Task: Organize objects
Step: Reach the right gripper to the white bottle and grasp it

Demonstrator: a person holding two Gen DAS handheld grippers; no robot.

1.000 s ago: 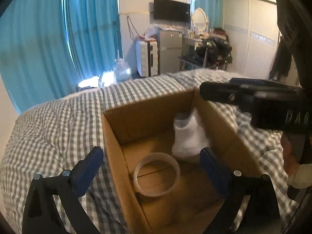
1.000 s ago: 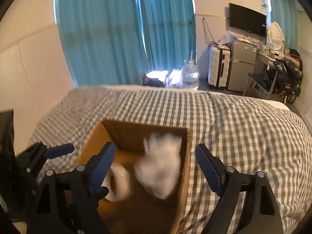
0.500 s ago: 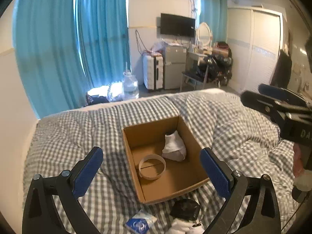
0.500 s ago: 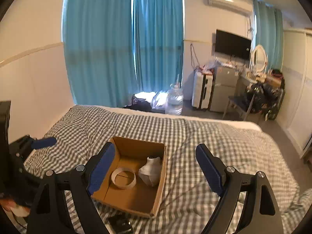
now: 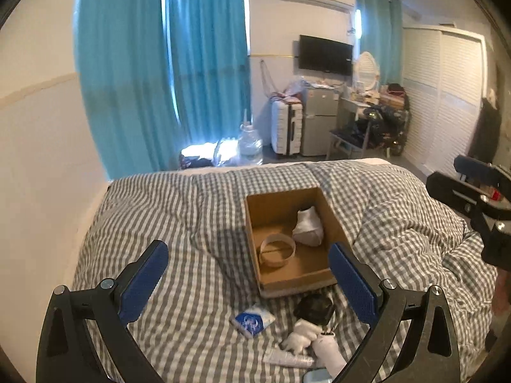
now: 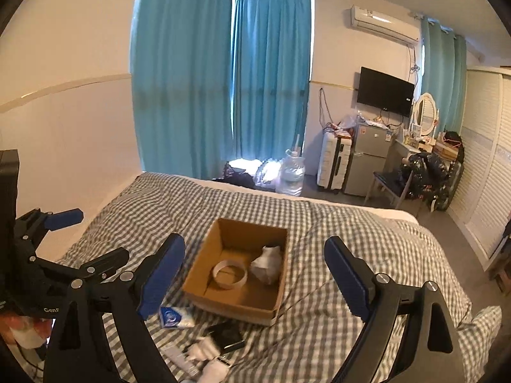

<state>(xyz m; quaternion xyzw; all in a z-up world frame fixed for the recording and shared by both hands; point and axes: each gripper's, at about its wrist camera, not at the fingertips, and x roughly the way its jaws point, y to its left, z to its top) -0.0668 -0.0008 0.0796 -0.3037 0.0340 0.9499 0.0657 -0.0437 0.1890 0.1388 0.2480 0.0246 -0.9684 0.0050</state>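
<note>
The white tube (image 5: 289, 358) and the small grey thing (image 5: 314, 376) are running off the bottom edge; the blue packet's (image 6: 174, 316) print is blurring.

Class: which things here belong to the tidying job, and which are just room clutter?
Job:
cardboard box
tape ring and white glove, both inside
blue packet, black item, white bits on the bed
both tongs, open, empty

Clutter:
suitcase
water jug
TV

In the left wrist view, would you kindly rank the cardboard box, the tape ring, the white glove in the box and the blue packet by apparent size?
1. cardboard box
2. white glove and tape ring: alike, unranked
3. blue packet: looks slightly smaller, but lies nearer the camera, so unsure
</note>
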